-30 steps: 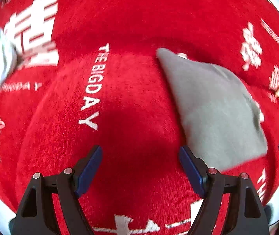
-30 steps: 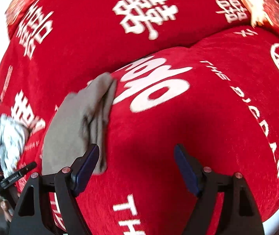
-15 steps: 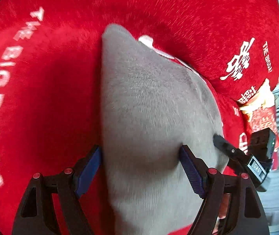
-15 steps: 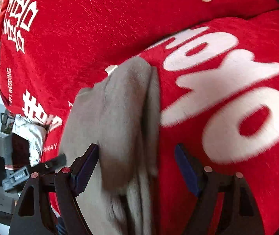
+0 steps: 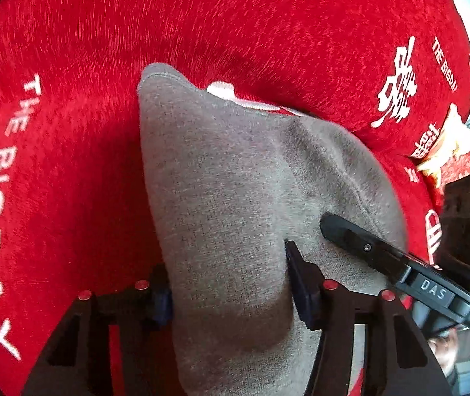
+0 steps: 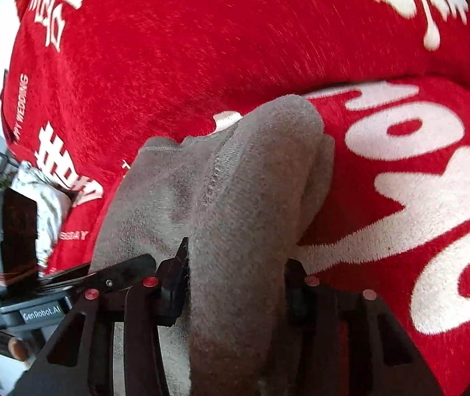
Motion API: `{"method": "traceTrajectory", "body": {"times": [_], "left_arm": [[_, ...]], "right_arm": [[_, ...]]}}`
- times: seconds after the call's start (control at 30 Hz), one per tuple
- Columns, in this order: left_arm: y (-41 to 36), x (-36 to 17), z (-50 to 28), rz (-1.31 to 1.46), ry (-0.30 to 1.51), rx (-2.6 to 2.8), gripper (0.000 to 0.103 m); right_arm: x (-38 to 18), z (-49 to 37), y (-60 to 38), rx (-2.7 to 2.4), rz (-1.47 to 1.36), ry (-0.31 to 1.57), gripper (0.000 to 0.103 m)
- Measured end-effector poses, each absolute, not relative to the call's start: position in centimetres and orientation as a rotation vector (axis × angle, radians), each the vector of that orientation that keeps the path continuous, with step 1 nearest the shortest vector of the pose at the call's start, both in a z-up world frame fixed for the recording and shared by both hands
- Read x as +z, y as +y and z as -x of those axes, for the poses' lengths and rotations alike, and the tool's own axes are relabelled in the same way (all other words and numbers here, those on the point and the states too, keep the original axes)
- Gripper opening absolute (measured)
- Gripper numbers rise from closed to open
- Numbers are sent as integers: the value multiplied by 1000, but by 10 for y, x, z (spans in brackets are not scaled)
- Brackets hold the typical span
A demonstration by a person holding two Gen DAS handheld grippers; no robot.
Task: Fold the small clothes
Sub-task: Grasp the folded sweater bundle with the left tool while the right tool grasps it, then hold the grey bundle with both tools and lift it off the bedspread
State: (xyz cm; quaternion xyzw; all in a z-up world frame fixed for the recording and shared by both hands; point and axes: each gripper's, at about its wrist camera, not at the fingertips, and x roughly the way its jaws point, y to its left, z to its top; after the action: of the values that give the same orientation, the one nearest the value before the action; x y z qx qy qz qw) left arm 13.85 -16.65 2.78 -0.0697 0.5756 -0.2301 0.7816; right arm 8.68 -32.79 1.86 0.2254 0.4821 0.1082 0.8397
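Both grippers are on the grey garment [image 5: 235, 198] now: the left gripper [image 5: 228, 283] clenches a bunched fold of it, and the right gripper [image 6: 235, 277] pinches its raised ridge. The garment lies on the red blanket [image 5: 70, 132], white lettering beside it. Half a second ago both sets of fingers were spread wide around the cloth; they have since closed in.

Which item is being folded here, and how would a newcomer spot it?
Start from the red cover with white lettering that fills both views. On it lies a grey cloth, clamped by the left hand-held gripper and the right hand-held gripper. It is the only plain grey thing on the red.
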Motion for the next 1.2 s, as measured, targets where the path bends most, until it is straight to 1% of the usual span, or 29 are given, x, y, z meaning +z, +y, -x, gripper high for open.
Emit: {"method": "traceTrajectory", "body": {"times": [0.07,0.17,0.5,1.2], "left_arm": [[-169,34,-132,108,1220,-481,54],[-168,42,-122,62,1193,-463,53],[-149,48,-97,16,1188,-426,53],[-124,53,-48,-7,1181,-406,53]], "right_arm": [[29,-83,-318,207,-418,1005,46],[39,-80,-309,189,-375,998,46],[57,-63,-275,150,-290,1010,45],[68,-11,-254,137,-272,1017,44]]}}
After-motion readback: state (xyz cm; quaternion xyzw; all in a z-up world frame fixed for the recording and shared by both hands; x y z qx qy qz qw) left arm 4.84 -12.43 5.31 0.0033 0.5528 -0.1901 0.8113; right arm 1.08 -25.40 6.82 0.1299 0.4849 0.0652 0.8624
